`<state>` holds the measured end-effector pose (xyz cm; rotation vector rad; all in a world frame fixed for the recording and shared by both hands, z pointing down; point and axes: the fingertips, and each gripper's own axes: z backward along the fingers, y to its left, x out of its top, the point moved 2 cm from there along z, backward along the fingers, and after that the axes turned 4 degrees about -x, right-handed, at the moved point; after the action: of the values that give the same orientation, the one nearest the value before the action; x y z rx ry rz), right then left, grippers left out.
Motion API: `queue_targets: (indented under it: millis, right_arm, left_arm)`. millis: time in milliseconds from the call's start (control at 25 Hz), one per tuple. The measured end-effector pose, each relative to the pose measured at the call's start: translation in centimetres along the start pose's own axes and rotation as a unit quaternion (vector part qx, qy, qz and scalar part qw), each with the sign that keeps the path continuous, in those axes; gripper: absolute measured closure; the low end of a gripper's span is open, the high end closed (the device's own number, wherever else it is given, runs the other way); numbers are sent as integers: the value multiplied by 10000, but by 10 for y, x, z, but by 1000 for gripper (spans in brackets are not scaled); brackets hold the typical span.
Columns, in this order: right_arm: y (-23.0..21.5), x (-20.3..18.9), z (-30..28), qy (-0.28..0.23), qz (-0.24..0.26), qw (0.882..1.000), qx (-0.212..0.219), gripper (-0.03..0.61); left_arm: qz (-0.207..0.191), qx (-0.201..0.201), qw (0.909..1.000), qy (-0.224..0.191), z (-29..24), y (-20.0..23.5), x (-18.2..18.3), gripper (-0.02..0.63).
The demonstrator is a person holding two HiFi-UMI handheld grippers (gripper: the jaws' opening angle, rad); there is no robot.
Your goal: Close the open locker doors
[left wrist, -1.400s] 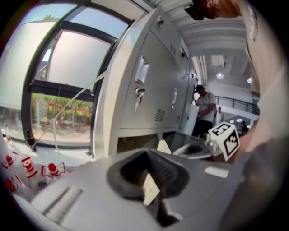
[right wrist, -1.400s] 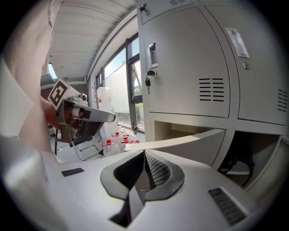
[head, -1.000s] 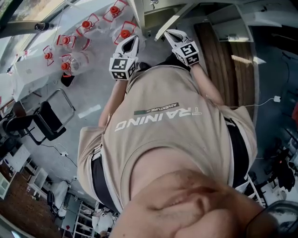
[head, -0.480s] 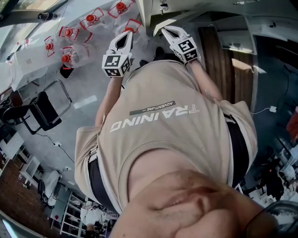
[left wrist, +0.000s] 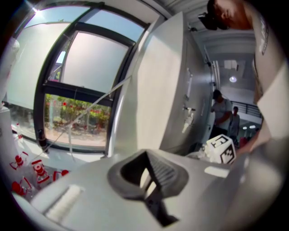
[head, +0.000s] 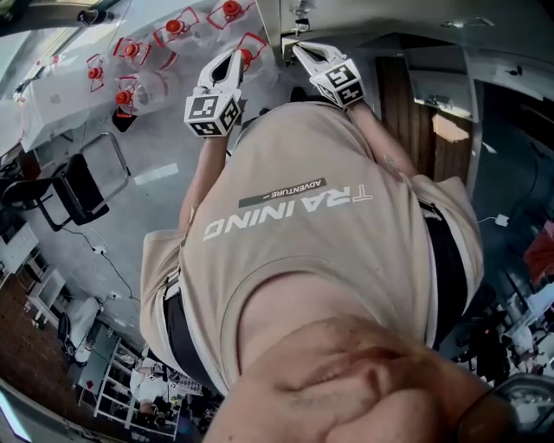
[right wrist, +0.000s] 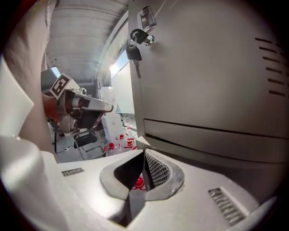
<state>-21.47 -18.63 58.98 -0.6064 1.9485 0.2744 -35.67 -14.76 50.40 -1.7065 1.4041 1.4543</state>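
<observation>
Showing both claws closed on nothing, the right gripper [right wrist: 143, 166] points close beside the grey metal locker door [right wrist: 203, 67] with its dangling key [right wrist: 134, 53], the left gripper [left wrist: 148, 169] facing another pale, open locker door [left wrist: 158, 85].

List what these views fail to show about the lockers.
1. Head view: lockers cut off by the top edge.
2. Left gripper view: locker door's lower part, behind the left gripper's body.
3. Right gripper view: key's markings, too small and dark.

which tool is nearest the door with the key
The right tool, close beside that door; the left tool is off by the bottles.
</observation>
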Motion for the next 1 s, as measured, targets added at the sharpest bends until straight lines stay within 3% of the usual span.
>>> queue_targets:
  millis: [160, 400, 760, 1000]
  right_arm:
    - [-5, 4, -6, -68, 123, 9998, 129, 560]
    - [-14, 8, -15, -69, -102, 9999, -64, 560]
    - [-14, 8, 5, -72, -625, 9930, -1001, 560]
    - [7, 10, 46, -348, -836, 9798, -1783, 560]
  left_arm:
    - [-35, 57, 10000, -37, -9, -1, 3, 614]
    - [14, -84, 10000, 32, -19, -5, -3, 614]
    - [-398, -961, 9943, 237, -16, -8, 4, 614]
    - [-911, -1464, 9849, 181, -6, -17, 4, 614]
